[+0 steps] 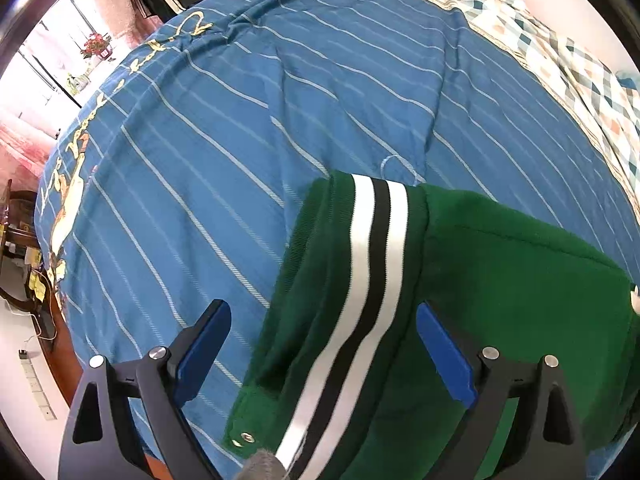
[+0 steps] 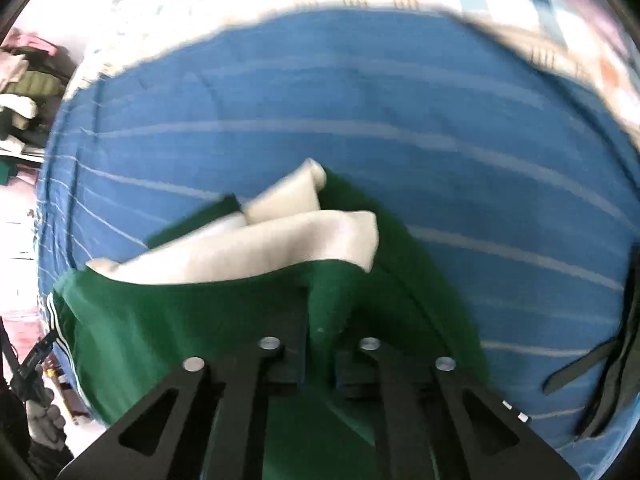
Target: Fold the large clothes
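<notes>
A: Start at the right gripper (image 2: 320, 344). What are the jaws doing?

B: They're drawn together, with a ridge of the green jacket (image 2: 168, 332) rising between them. That view is smeared, so I can't be sure the pads actually bite the cloth, but it looks like a pinch on a fold of the body fabric.

A: And the left gripper (image 1: 324, 344)?

B: Spread wide. Its blue pads (image 1: 444, 354) stand either side of the ribbed hem band (image 1: 376, 264), the one with the white and black stripes, and neither pad presses on it. It hangs over the band, holding nothing.

A: Where does the garment lie?

B: On the blue striped bedspread (image 1: 248, 120), close to the near edge of the bed, well short of the checked bedding (image 1: 568, 64) along the far edge. The cream sleeves (image 2: 256, 244) are crossed over the green body. A snap-button corner (image 1: 244, 436) lies flat at the near edge.

A: What could spoil it from here?

B: I'd judge three things. A thin pinch on thick fleece may slip when pulled. With one side free, a one-handed drag could skew the fold and tip the sleeves off. And so near the bed's edge, the hem might slide over.
</notes>
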A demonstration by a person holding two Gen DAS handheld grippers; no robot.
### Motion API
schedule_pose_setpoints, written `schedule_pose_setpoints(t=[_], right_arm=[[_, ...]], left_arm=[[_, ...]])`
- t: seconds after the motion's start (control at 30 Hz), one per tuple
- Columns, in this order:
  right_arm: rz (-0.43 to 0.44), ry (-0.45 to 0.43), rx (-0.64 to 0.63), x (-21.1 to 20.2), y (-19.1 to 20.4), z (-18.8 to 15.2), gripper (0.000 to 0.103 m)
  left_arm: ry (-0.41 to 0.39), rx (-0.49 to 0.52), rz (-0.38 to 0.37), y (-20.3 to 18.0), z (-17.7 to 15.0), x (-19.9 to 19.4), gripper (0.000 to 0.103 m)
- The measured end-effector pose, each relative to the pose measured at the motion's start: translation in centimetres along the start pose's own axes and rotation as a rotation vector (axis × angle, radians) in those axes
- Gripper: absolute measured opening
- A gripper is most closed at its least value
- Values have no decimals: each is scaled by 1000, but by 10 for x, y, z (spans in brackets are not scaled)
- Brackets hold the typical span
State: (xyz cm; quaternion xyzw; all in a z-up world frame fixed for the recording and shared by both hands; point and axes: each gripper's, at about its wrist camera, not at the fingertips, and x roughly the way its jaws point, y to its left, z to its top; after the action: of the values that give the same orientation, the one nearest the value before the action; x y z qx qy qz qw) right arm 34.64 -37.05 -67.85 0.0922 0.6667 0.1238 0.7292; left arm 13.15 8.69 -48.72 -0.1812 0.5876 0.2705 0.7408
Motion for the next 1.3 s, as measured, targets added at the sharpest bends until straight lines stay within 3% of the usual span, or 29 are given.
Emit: schedule_pose_setpoints(t=[0.1, 0.2, 0.27, 0.33, 0.4, 0.43, 0.53, 0.6, 0.63, 0.67, 0.7, 0.73, 0.77, 0.8, 0.87, 1.1, 1.3], right_arm=[[38, -133, 42, -42, 5, 7, 7], [34, -172, 46, -44, 13, 18, 7], [-16, -164, 38, -23, 24, 28, 7], [-61, -78, 60, 7, 28, 36, 10], [-50, 15, 108, 25, 24, 39, 12], [-32, 16, 129, 25, 22, 40, 13], [9, -12, 144, 10, 16, 39, 34], [15, -32, 139, 7, 18, 38, 59], [25, -33, 135, 6, 17, 38, 62], [43, -27, 133, 9, 19, 40, 64], [60, -4, 131, 14, 21, 42, 64], [67, 15, 131, 20, 23, 42, 63], [75, 20, 123, 24, 26, 43, 56], [71, 6, 107, 27, 30, 43, 31], [15, -6, 63, 27, 37, 41, 13], [96, -152, 59, -18, 52, 36, 9], [-18, -67, 62, 40, 55, 63, 13]], left_arm=[[-3, -17, -5, 8, 1, -2, 95], [-10, -28, -19, 13, 4, -4, 95], [-13, -35, -17, 15, 7, -4, 95], [-18, -54, -28, 18, 11, -5, 95], [-26, -87, -59, 22, 17, -4, 95], [-27, -104, -88, 24, 21, -2, 95], [15, -110, -146, 18, 35, 16, 95], [42, -85, -160, 8, 44, 36, 93], [48, -68, -148, 2, 48, 45, 93], [35, -53, -148, -2, 50, 49, 70], [17, -34, -160, -7, 51, 50, 43], [9, -10, -128, -11, 53, 49, 2], [-12, 16, -107, -14, 53, 44, 2], [-27, 34, -99, -15, 52, 39, 2], [-64, 41, -89, -11, 50, 26, 2], [-77, -59, -97, 20, 48, 13, 2], [49, -54, -115, 14, 52, 67, 5]])
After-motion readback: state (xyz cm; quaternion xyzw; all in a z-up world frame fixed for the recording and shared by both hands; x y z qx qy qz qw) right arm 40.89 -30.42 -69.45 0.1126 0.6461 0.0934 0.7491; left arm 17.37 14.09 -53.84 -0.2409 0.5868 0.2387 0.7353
